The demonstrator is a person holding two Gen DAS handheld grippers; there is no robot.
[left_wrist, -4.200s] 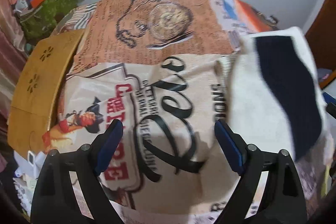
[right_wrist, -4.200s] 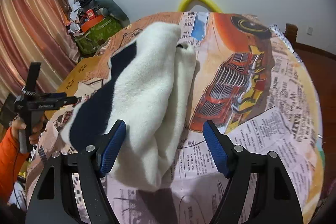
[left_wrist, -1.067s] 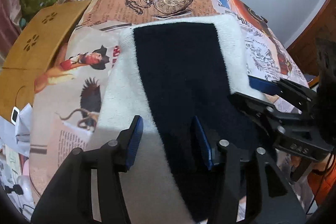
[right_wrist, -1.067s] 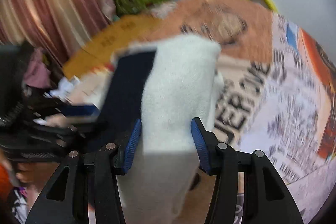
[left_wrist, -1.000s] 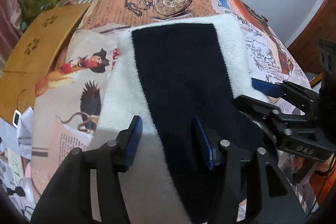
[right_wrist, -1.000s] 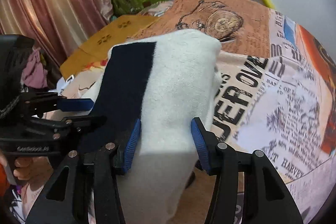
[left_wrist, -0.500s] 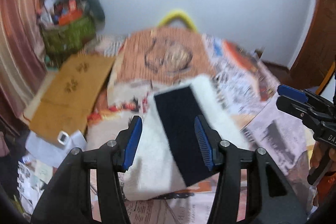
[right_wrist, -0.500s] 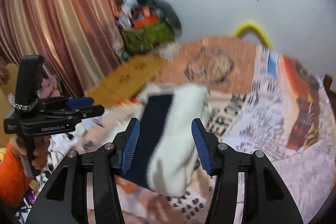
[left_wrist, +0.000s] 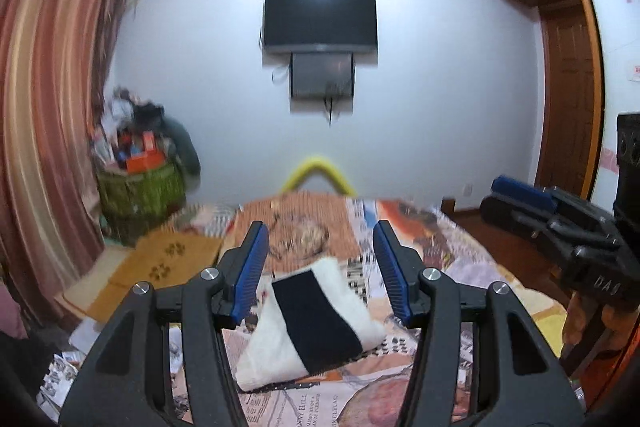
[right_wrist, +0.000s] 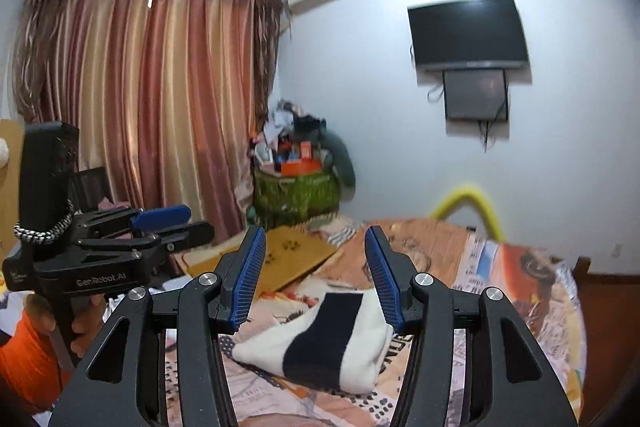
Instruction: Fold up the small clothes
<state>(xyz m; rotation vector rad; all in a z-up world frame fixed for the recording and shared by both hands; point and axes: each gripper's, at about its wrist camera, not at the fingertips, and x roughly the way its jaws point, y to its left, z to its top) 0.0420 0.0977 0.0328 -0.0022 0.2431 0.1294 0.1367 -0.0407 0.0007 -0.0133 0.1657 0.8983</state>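
Left wrist view: folded white garment (left_wrist: pixel 316 323) with a navy stripe lies on the bed; both fingers released.

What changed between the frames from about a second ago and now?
Both tools let go of the white-and-navy garment and pulled up and back. The left tool, jaws just opening wider, and the right tool are both empty. The garment stays folded on the printed bedspread.
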